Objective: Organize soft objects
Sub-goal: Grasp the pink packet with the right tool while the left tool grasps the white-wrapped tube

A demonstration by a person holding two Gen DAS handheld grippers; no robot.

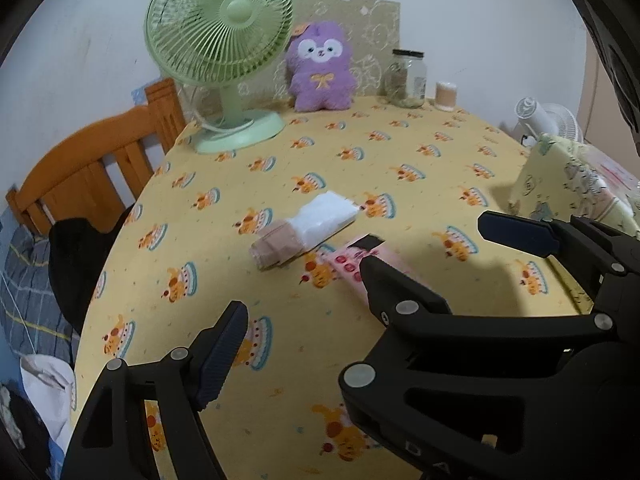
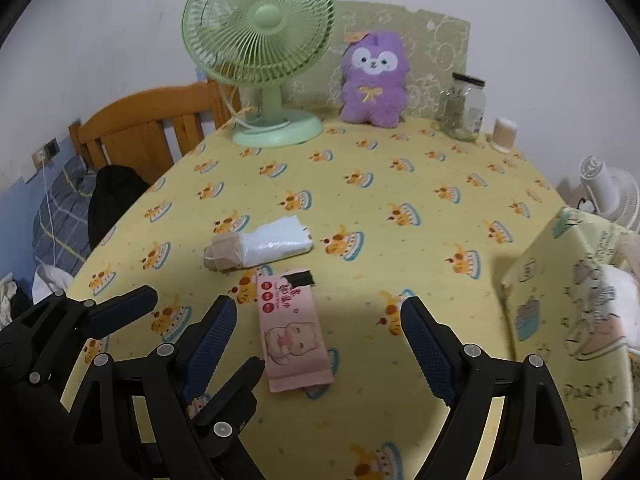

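Note:
A pink wet-wipes pack (image 2: 292, 332) lies on the yellow tablecloth (image 2: 400, 184), between my right gripper's (image 2: 320, 344) open fingers. A white tissue pack with a brown end (image 2: 260, 248) lies just behind it. A purple plush toy (image 2: 374, 80) sits at the table's back edge. My left gripper (image 2: 192, 336) is open and empty at the left of the pink pack. In the left wrist view the tissue pack (image 1: 308, 228) and the pink pack (image 1: 360, 264) lie ahead, and the right gripper (image 1: 424, 244) covers part of the pink pack.
A green desk fan (image 2: 260, 56), a glass jar (image 2: 464, 108) and a small cotton-swab pot (image 2: 504, 134) stand along the back. A patterned fabric bin (image 2: 576, 320) stands at the right. A wooden chair (image 2: 152, 128) stands at the left edge.

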